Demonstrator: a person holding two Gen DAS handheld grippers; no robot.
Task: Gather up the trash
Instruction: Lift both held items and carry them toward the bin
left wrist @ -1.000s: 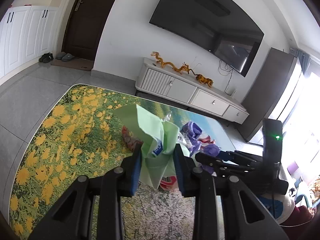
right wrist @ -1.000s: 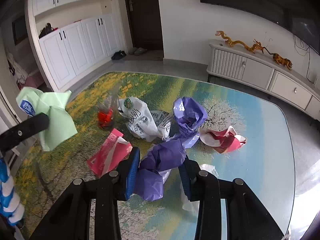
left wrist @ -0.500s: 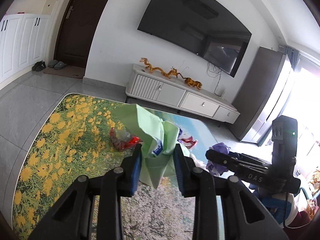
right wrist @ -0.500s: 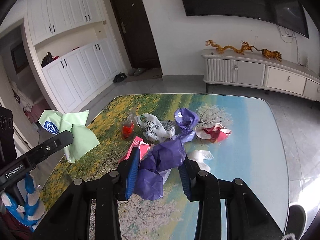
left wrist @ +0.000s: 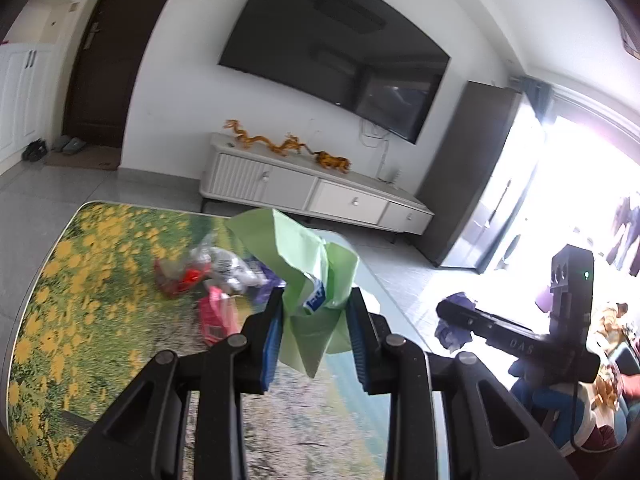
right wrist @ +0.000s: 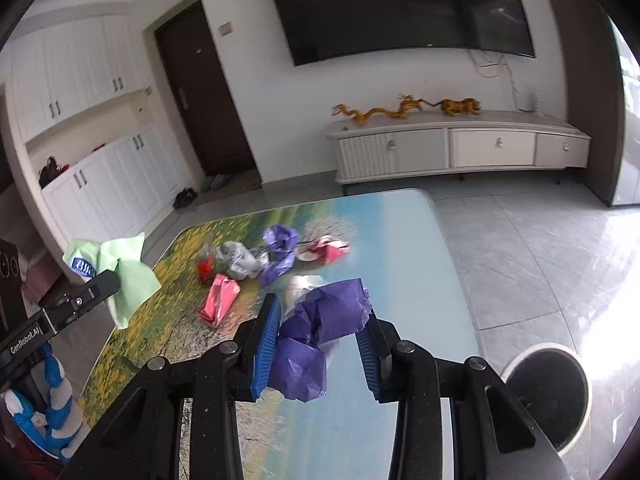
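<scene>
My left gripper (left wrist: 315, 300) is shut on a crumpled light green wrapper (left wrist: 304, 264) and holds it above the table; the wrapper also shows at the left of the right wrist view (right wrist: 124, 272). My right gripper (right wrist: 320, 320) is shut on a crumpled purple wrapper (right wrist: 320, 332), raised over the table's near right part. More trash lies in a cluster on the table: a pink packet (right wrist: 219, 298), a red and clear wrapper (right wrist: 206, 266), a white bag (right wrist: 240, 260), a purple wrapper (right wrist: 280, 240) and a red and white wrapper (right wrist: 328, 250).
The table (right wrist: 400, 280) has a landscape print top. A round black bin with a white rim (right wrist: 548, 392) stands on the tiled floor to the table's right. A white TV cabinet (right wrist: 456, 148) stands against the far wall.
Both grippers have risen and drawn back from the trash cluster with their wrappers still held. The right gripper has swung right, bringing the bin into its view.
</scene>
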